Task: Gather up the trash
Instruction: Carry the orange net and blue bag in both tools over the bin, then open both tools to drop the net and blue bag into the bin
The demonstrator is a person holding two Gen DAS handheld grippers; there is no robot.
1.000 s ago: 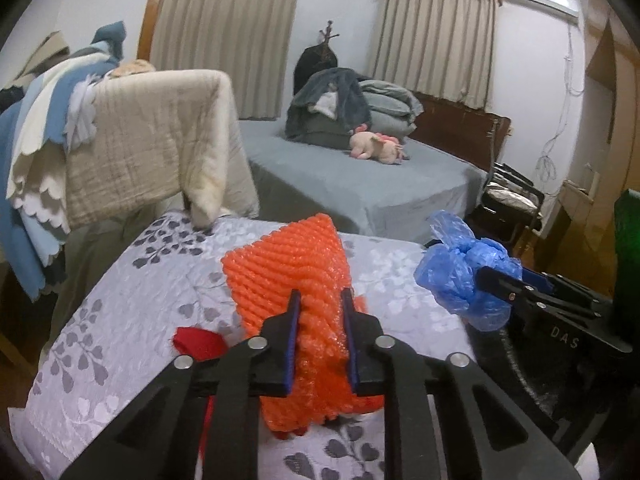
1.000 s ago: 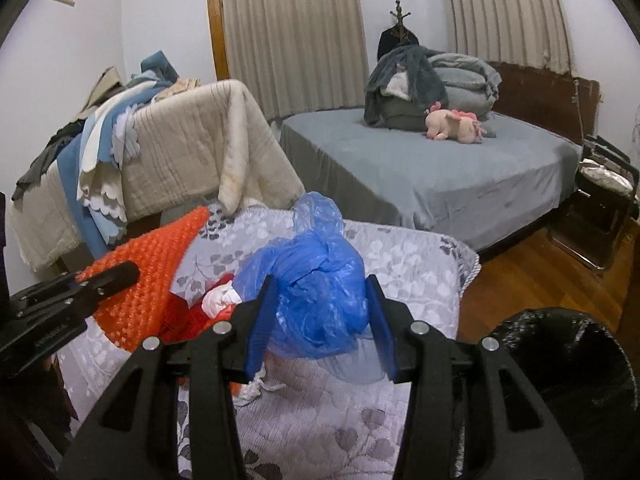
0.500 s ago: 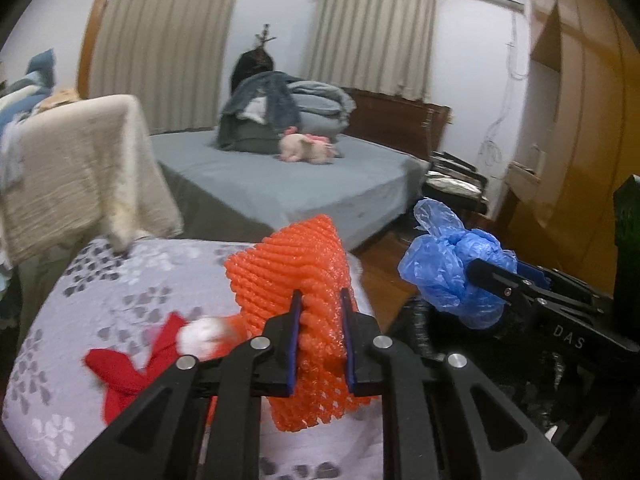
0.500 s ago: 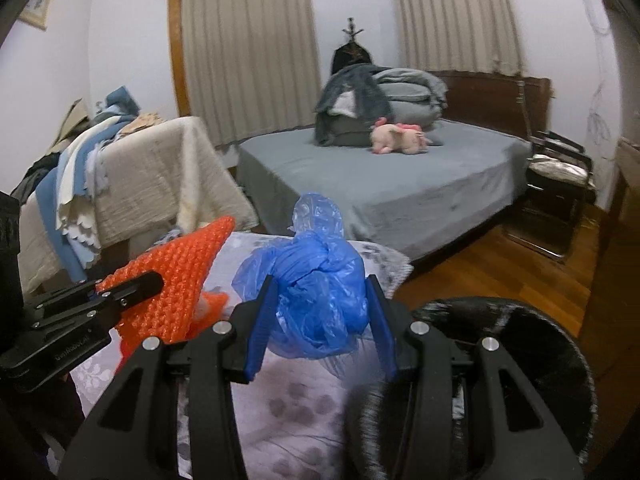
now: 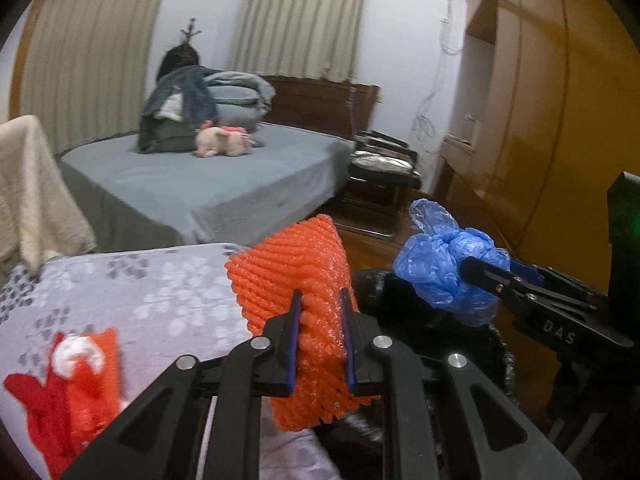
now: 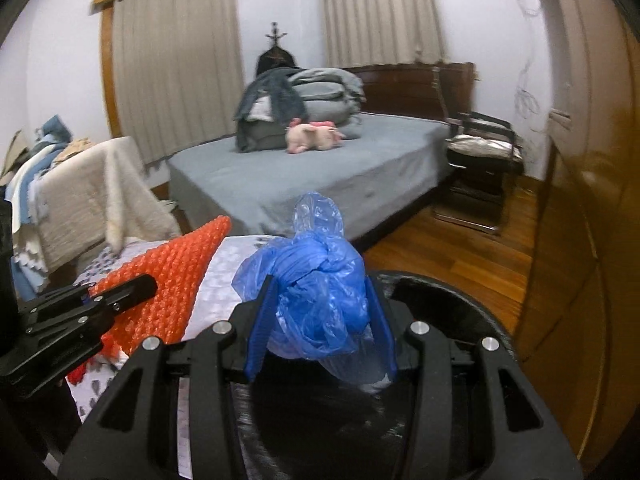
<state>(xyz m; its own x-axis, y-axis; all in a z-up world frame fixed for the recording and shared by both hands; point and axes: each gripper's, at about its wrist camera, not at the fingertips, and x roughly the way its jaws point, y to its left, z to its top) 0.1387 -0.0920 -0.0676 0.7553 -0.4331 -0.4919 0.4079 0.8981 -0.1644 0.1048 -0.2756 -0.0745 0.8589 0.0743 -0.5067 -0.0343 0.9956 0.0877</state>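
My left gripper (image 5: 320,306) is shut on an orange foam net (image 5: 294,272), held in the air at the right edge of the flower-patterned bed (image 5: 120,300). My right gripper (image 6: 320,294) is shut on a crumpled blue plastic bag (image 6: 316,280) and holds it over the near rim of a black-lined trash bin (image 6: 448,312). In the left wrist view the blue bag (image 5: 444,268) hangs to the right, above the dark bin (image 5: 384,300). In the right wrist view the orange net (image 6: 168,280) shows at the left.
A red and white cloth item (image 5: 68,380) lies on the patterned bed. Beyond is a grey bed (image 6: 320,176) with folded bedding and a pink plush toy (image 6: 312,138). A chair (image 6: 480,152) stands on the wooden floor (image 6: 460,252), a wooden wardrobe (image 6: 580,240) at right.
Both grippers have swung to the right with their loads, from over the patterned bed toward the black bin, which now fills the lower part of the right wrist view.
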